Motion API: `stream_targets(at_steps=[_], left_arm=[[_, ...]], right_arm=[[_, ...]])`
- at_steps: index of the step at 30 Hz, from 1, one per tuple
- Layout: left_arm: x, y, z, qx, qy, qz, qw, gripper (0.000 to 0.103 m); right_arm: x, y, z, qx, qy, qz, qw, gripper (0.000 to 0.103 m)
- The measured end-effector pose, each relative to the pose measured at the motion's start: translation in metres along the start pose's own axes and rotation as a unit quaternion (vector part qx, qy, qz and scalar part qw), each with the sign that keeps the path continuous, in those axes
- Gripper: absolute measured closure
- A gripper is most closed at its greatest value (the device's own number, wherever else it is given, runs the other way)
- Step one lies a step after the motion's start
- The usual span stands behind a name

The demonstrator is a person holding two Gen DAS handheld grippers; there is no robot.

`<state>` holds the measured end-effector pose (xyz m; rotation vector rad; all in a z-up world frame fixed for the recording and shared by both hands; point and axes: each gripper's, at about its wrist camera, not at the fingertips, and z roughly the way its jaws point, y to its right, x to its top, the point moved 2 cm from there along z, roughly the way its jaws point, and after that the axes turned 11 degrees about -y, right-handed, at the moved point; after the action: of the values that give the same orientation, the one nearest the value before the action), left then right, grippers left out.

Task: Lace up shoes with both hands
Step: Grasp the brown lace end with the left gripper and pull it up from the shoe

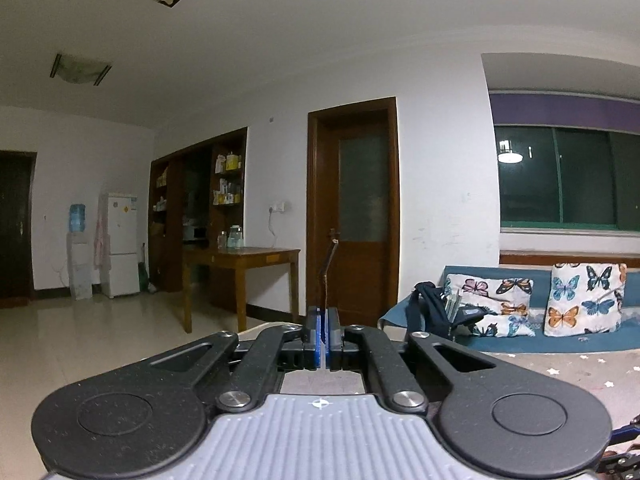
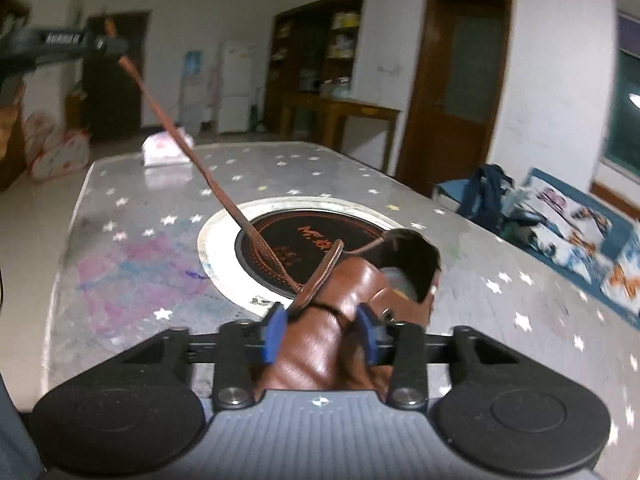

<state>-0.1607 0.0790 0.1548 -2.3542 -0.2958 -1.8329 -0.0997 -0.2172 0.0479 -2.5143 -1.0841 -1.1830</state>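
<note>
**Inspector A:** Nearest the lens in the right wrist view: the right gripper (image 2: 320,330), its blue pads flanking a brown leather shoe (image 2: 340,320). The picture is blurred; the pads look to be against the leather on both sides, so I read it as grasping the shoe. The shoe stands on the star-patterned table (image 2: 500,280), at the edge of a round black inset plate (image 2: 320,240).

**Inspector B:** And the left gripper (image 1: 322,330)?

**Inspector A:** Clenched on the brown lace (image 1: 327,276), with a short end standing up past the pads. From the right wrist view the lace runs taut from the shoe's eyelets up to that gripper (image 2: 108,44), high at the left.

**Inspector B:** Step in hand?

**Inspector A:** In my judgement, drawing the lace tight through an eyelet while the shoe is braced. The next move calls for keeping the shoe pinned, then bringing the lace tip down to the next eyelet.

**Inspector B:** Any writing?

**Inspector A:** Orange lettering on the black plate, seen upside down and too blurred to read. Nothing legible elsewhere.
</note>
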Motion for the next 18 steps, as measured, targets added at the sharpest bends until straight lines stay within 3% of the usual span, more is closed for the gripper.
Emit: stream_targets(at_steps=[7,13,18], left_arm=[[-0.003,-0.003,0.016,0.006,-0.018,-0.006,0.9998,0.101],[-0.001,-0.007,0.024,0.008,-0.025,-0.013,0.9996,0.101],[-0.004,-0.006,0.029,0.005,-0.03,-0.012,0.9995,0.101]], right_arm=[[0.014,0.005,0.007,0.047,-0.021,-0.1,0.994,0.071],[0.025,0.012,0.011,0.121,-0.041,-0.131,0.983,0.069],[0.034,0.022,0.01,0.181,-0.09,-0.128,0.971,0.067]])
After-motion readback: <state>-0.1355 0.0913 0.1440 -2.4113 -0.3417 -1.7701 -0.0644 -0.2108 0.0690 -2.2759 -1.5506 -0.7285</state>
